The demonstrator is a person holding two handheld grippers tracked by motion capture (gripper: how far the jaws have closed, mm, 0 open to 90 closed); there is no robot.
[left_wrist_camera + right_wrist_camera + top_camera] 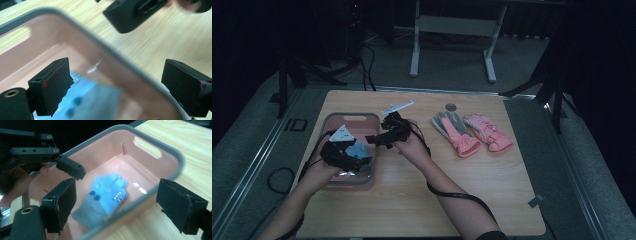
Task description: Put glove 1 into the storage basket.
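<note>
You see: blue-and-grey glove (106, 197), dark and white dots | pink basket (160, 173), grey rim | two pink-and-grey gloves (472, 131), right of frame | light wood table (492, 185)

You have a light wooden table (492, 190) with rounded corners, standing on grey carpet. On its left part sits a pink bin (360, 119) with a grey rim and a handle slot in its far wall. Just beyond the bin's far right corner lies a thin white strip (397, 107), set at a slant. Right of centre you see 2 pink gloves (472, 132) lying flat side by side, cuffs toward you, the left one grey on its back. A small grey disc (451, 107) rests just beyond them. A bit of grey tape (535, 201) sticks to the near right edge.
</note>
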